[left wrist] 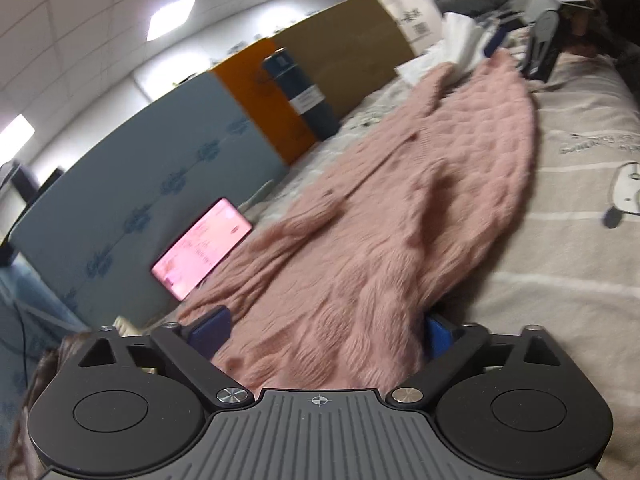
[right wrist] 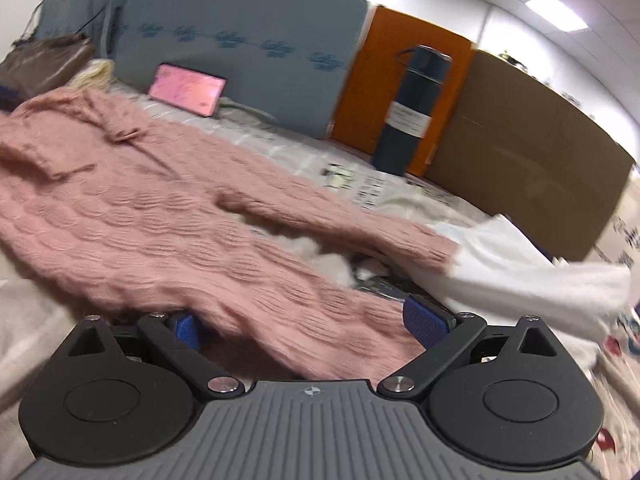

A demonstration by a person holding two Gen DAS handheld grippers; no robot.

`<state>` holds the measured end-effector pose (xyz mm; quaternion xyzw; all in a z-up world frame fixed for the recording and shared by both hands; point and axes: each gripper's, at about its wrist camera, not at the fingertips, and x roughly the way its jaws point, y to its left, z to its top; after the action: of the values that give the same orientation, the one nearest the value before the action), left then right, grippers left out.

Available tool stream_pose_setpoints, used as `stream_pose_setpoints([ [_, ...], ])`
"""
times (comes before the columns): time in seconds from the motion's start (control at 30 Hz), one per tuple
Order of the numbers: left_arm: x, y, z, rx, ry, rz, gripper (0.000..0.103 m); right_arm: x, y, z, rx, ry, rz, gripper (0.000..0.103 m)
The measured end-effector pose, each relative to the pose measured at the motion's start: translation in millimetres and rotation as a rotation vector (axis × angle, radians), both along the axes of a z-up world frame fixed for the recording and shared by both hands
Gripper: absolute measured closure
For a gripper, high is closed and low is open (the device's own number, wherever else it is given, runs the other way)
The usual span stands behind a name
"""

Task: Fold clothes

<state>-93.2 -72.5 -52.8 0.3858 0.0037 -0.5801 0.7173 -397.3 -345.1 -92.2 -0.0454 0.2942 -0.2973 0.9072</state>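
A pink cable-knit sweater [left wrist: 400, 200] lies spread along a bed with a striped sheet [left wrist: 580, 240]. In the left wrist view one end of it runs between the blue pads [left wrist: 208, 332] of my left gripper [left wrist: 324, 332]. The jaws stand wide and the knit lies loosely between them, hiding part of the right pad. In the right wrist view the sweater [right wrist: 140, 220] stretches away to the left, one sleeve [right wrist: 360, 236] reaching right. Its near edge lies between the wide blue pads [right wrist: 424, 322] of my right gripper [right wrist: 304, 326], with no squeeze visible.
A white garment [right wrist: 520, 272] lies by the sleeve's cuff. A phone with a pink screen [right wrist: 186, 90] leans on a blue-grey panel [right wrist: 240, 40]. A dark blue flask [right wrist: 412, 112] stands before orange and cardboard panels [right wrist: 520, 140]. A brown bag [right wrist: 44, 64] sits far left.
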Motion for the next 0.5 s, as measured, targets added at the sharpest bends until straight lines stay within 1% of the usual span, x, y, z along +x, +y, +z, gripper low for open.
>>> stream_pose_setpoints([
  [0.03,2,0,2,-0.011,0.011,-0.001,0.034,-4,-3,1,0.013,-0.028,-0.006,0.006],
  [0.07,3,-1,4,-0.026,0.016,-0.001,0.044,-8,-5,2,0.028,-0.063,-0.007,0.007],
  [0.1,4,-2,6,-0.05,0.012,0.005,0.048,-12,-6,4,0.042,-0.096,-0.005,0.011],
  [0.13,4,-4,9,-0.074,0.009,0.011,0.055,-14,-7,5,0.05,-0.125,0.008,0.014],
  [0.17,5,-6,12,-0.095,0.01,0.015,0.061,-15,-8,6,0.059,-0.153,0.021,0.025],
  [0.2,7,-9,14,-0.114,0.012,0.018,0.063,-15,-10,7,0.07,-0.173,0.037,0.045],
  [0.23,9,-13,17,-0.127,0.014,0.022,0.07,-13,-13,8,0.082,-0.191,0.055,0.057],
  [0.27,13,-18,19,-0.136,0.014,0.026,0.077,-11,-16,10,0.097,-0.202,0.079,0.076],
  [0.3,17,-23,21,-0.145,0.015,0.029,0.079,-8,-19,14,0.103,-0.214,0.104,0.085],
  [0.37,28,-35,27,-0.15,0.014,0.03,0.084,-3,-26,21,0.11,-0.237,0.15,0.088],
  [0.43,41,-47,34,-0.145,0.038,0.03,0.084,3,-35,31,0.09,-0.249,0.177,0.089],
  [0.5,56,-60,41,-0.116,0.076,0.032,0.084,13,-48,39,0.086,-0.238,0.194,0.089],
])
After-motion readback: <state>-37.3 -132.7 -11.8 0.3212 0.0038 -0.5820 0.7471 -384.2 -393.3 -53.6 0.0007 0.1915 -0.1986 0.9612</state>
